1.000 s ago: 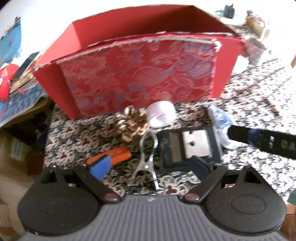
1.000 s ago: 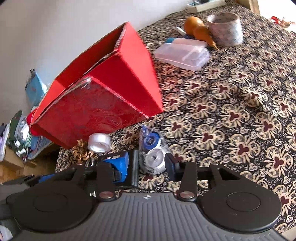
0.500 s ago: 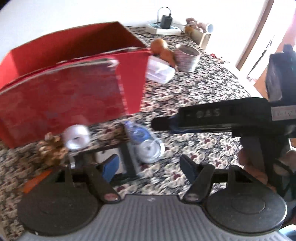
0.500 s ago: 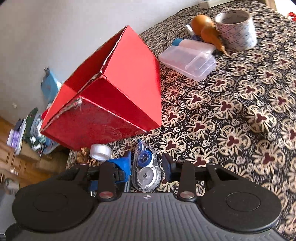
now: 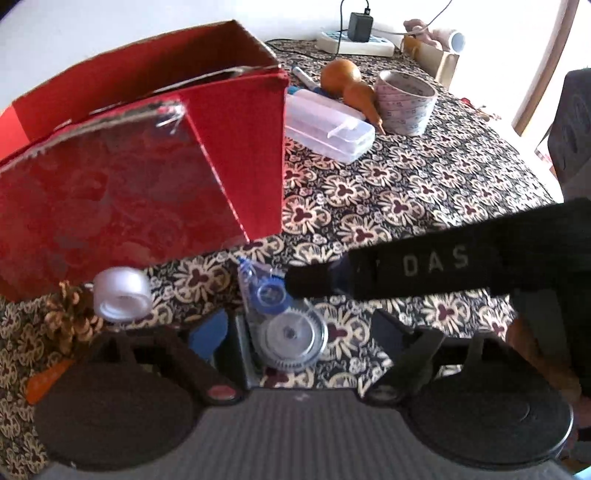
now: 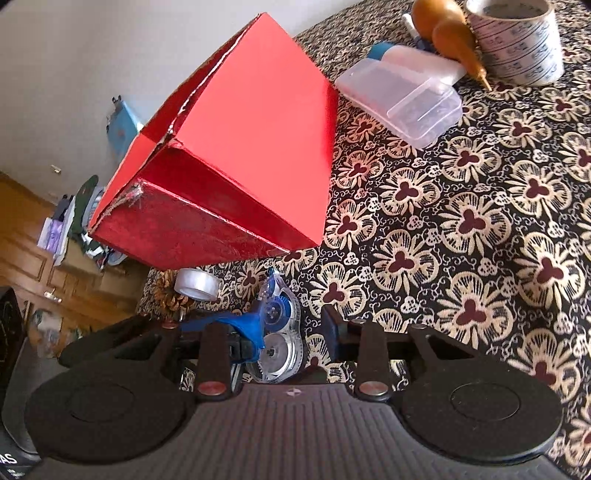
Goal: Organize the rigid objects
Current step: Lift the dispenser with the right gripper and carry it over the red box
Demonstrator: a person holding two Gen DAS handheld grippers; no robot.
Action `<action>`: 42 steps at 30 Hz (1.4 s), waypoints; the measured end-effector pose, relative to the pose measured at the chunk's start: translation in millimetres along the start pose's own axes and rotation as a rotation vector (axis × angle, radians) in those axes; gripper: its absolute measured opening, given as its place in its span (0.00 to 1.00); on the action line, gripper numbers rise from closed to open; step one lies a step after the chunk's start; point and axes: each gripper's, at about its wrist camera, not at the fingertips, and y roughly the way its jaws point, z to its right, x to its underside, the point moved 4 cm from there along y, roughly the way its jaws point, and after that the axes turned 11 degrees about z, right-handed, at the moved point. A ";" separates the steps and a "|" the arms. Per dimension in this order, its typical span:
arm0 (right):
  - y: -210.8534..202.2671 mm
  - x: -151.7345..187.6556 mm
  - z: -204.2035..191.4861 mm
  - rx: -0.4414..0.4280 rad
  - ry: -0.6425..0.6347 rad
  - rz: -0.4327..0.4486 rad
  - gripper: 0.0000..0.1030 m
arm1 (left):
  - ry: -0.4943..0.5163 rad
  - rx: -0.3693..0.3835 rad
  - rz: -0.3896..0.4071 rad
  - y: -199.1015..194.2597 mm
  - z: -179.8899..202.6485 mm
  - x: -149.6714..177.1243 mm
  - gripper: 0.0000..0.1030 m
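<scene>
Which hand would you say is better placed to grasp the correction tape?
Right, I think. The right tongs straddle the correction tape and have just been closing on it, not yet gripping. The left tongs have just been opening and stand wide.

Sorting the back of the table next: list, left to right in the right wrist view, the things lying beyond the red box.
Clear plastic lidded case → tan gourd with a pointed tip → wide roll of printed white tape. The blue-capped tube behind the case overlaps it, so it is left out.
</scene>
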 end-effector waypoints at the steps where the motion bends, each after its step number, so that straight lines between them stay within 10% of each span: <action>1: 0.7 -1.7 1.5 -0.002 -0.002 -0.004 0.16 | 0.000 -0.008 0.003 0.4 1.5 -1.2 0.82; 16: -3.3 -12.3 16.4 -0.045 -0.022 -0.092 0.16 | -0.012 -0.017 -0.036 27.4 24.6 0.4 0.64; 23: -1.3 -6.0 16.2 -0.050 -0.019 -0.125 0.16 | 0.042 -0.062 -0.016 19.7 24.6 15.4 0.80; 28: -2.3 -6.2 15.1 -0.045 -0.016 -0.114 0.16 | 0.040 -0.064 0.006 15.1 26.0 12.6 0.48; 42: -29.4 -14.8 40.2 -0.096 0.183 -0.092 0.11 | -0.078 0.031 0.043 0.1 29.5 -0.5 0.44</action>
